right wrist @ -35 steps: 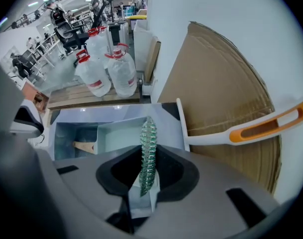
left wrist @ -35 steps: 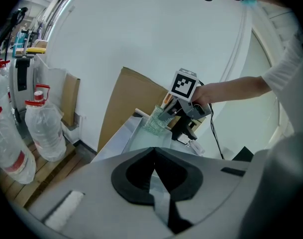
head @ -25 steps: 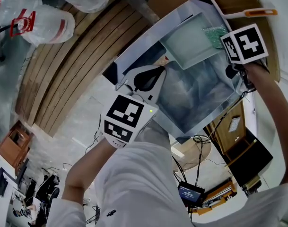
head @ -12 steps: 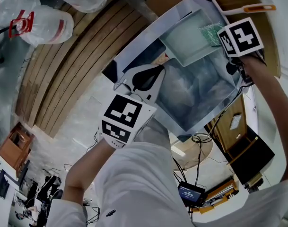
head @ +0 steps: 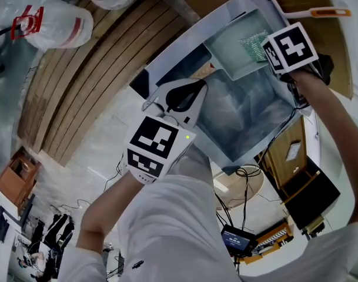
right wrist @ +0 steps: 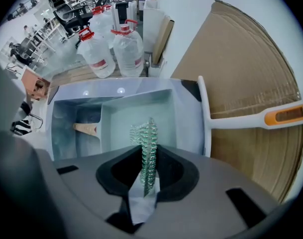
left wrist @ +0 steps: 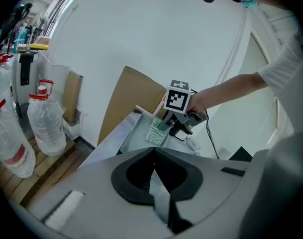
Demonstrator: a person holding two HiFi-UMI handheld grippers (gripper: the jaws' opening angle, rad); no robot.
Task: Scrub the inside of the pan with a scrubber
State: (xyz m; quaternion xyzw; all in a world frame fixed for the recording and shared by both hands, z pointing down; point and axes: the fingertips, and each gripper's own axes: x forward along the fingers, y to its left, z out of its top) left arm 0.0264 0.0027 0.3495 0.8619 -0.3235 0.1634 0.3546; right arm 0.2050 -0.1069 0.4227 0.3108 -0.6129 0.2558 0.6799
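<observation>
Two grippers: both clenched. L gripper (left wrist: 153,158) on nothing, R gripper (right wrist: 148,169) on the scrubber (right wrist: 147,133).
R gripper: jaws pinched on green mesh scrubber, held edge-on, mesh sticking out past the tips.
Scrubber: over the pan (right wrist: 136,111), just ahead of R jaws (contact w/ pan floor not clear).
Pan: pale rectangular tray, straight ahead of and below R jaws, set inside grey tub (right wrist: 61,133), against its far-right corner as seen from R gripper.
L gripper: jaws pressed together, nothing between; held at tub's near rim, well apart from pan, which lies ahead of its tips w/ R gripper above it.
Tan piece (right wrist: 86,128): in tub, ahead-left of R jaws, beside pan's left wall; too small to identify.
White tool (right wrist: 241,122): orange inset in handle, just right of R gripper, bar along tub's right edge, handle out over cardboard (right wrist: 241,59).
Cardboard: big sheet, ahead-right of R gripper, behind tub.
Water bottles (right wrist: 126,51): clear, red caps, far ahead-left of R gripper, beyond tub.
</observation>
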